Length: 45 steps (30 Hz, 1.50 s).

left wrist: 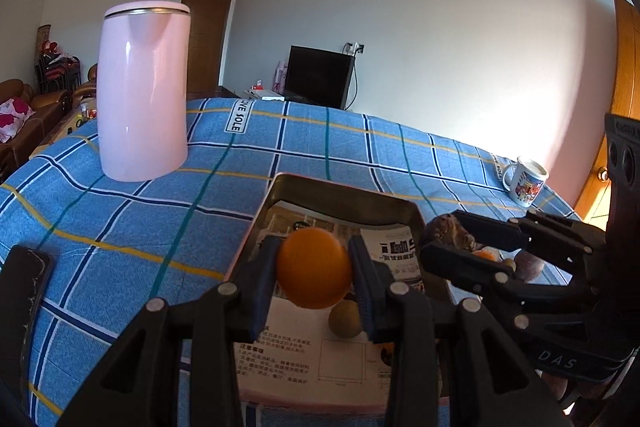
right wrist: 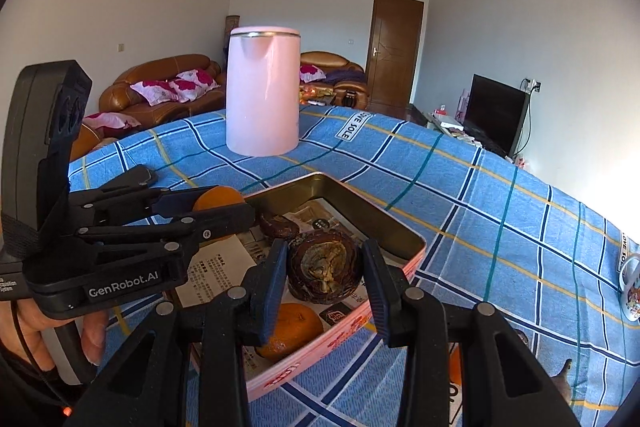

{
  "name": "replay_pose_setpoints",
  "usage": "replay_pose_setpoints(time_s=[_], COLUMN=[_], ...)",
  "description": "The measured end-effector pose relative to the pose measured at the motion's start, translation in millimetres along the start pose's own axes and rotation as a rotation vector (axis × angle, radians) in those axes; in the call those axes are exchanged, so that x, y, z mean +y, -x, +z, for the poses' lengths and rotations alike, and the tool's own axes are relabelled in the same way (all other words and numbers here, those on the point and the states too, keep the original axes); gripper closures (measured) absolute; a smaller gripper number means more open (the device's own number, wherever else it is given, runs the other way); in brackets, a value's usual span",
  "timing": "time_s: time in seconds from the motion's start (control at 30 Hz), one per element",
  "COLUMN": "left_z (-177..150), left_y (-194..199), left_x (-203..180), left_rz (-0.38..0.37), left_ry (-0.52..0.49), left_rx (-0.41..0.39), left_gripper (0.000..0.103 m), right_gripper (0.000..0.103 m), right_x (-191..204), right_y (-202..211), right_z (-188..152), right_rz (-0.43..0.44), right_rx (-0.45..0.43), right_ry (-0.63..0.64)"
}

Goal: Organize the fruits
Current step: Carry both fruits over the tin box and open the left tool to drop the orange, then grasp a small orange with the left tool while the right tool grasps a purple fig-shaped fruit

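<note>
My left gripper [left wrist: 314,247] is shut on a round orange [left wrist: 314,275] and holds it over the paper-lined tin tray [left wrist: 340,187]. A small tan fruit [left wrist: 346,319] lies in the tray below it. To the right, my right gripper [left wrist: 442,233] is shut on a dark brown wrinkled fruit [left wrist: 450,227]. In the right wrist view that fruit [right wrist: 324,267] sits between the blue pads, above the tray [right wrist: 360,203]. An orange [right wrist: 294,327] and another dark fruit [right wrist: 278,225] lie in the tray. The left gripper [right wrist: 224,205] with its orange [right wrist: 218,199] hangs at the tray's left side.
A tall pink kettle [left wrist: 144,91] stands behind the tray on the blue checked cloth [left wrist: 120,219]. A printed mug [left wrist: 526,183] stands near the right edge and a dark phone [left wrist: 24,291] lies at the left. More fruit [left wrist: 528,265] lies right of the tray.
</note>
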<state>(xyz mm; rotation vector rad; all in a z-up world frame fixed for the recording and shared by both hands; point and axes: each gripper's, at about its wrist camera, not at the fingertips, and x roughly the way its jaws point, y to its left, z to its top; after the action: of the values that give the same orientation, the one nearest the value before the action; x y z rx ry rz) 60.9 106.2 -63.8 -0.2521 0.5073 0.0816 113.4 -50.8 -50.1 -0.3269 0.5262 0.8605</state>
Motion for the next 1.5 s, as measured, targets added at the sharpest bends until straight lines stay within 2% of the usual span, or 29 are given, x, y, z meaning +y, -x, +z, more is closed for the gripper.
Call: replay_pose_setpoints(time_s=[0.2,0.4,0.47,0.5,0.57,0.63,0.77,0.87,0.9,0.97,1.03,1.23,1.5], left_z=[2,3,4,5,6,7,9,8,8,6,3,-6,-12], left_y=[-4,-5,-4,-2,2,8,13,12,12,7,0,-22,-49], left_x=[4,8,7,8,6,-1,-27,-54,-62,-81,-99,-138,-157], left_rz=[0.000,0.013,0.022,0.025,0.023,0.014,-0.022,-0.060,-0.070,-0.090,-0.107,-0.128,-0.135], left_ry=[0.002,0.011,0.011,0.017,0.026,0.017,-0.027,-0.074,-0.089,-0.126,-0.160,-0.253,-0.284], left_rx=[0.030,0.038,0.026,0.016,-0.004,-0.025,-0.046,-0.046,-0.046,-0.035,-0.018,0.044,0.116], left_gripper=[0.066,0.065,0.059,0.051,0.041,0.041,0.041,0.034,0.034,0.034,0.034,0.034,0.034], right_gripper=[0.063,0.063,0.063,0.062,0.056,0.051,0.050,0.037,0.033,0.032,0.032,0.032,0.032], right_x=[-2,-6,-7,-8,-8,-11,-35,-70,-83,-106,-125,-151,-162], right_y=[-28,-40,-42,-42,-34,-17,28,60,68,80,85,73,55], right_z=[1,-4,-5,-6,-7,-9,-25,-42,-48,-58,-67,-86,-96], right_rz=[0.005,0.014,0.035,0.037,0.026,0.006,-0.082,-0.186,-0.226,-0.297,-0.321,-0.299,-0.228], right_rx=[0.079,0.122,0.134,0.139,0.124,0.091,0.034,0.012,0.009,0.020,0.032,0.108,0.177], right_ry=[-0.034,-0.059,-0.076,-0.080,-0.078,-0.072,-0.074,-0.124,-0.148,-0.190,-0.238,-0.313,-0.373])
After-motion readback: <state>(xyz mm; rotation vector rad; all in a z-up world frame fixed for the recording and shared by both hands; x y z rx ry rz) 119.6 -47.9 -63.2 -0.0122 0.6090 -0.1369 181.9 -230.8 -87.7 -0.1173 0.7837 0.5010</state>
